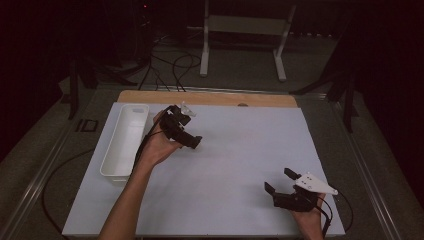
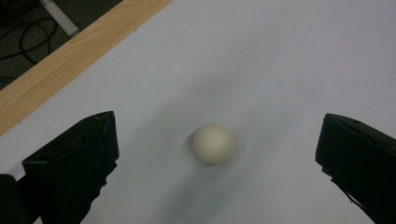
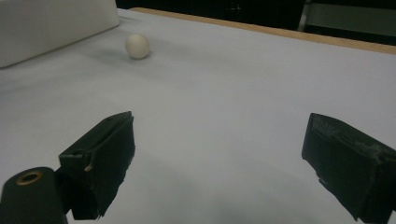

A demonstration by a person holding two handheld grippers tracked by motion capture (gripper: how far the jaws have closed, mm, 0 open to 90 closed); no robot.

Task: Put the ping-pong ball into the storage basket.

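White table (image 1: 240, 165) in dark room bears a ball (image 2: 214, 143) and tray (image 1: 125, 140).

You will find nothing to read here: no lettering, label, brand, number or sign stands on any surface around the white table (image 1: 240, 165).
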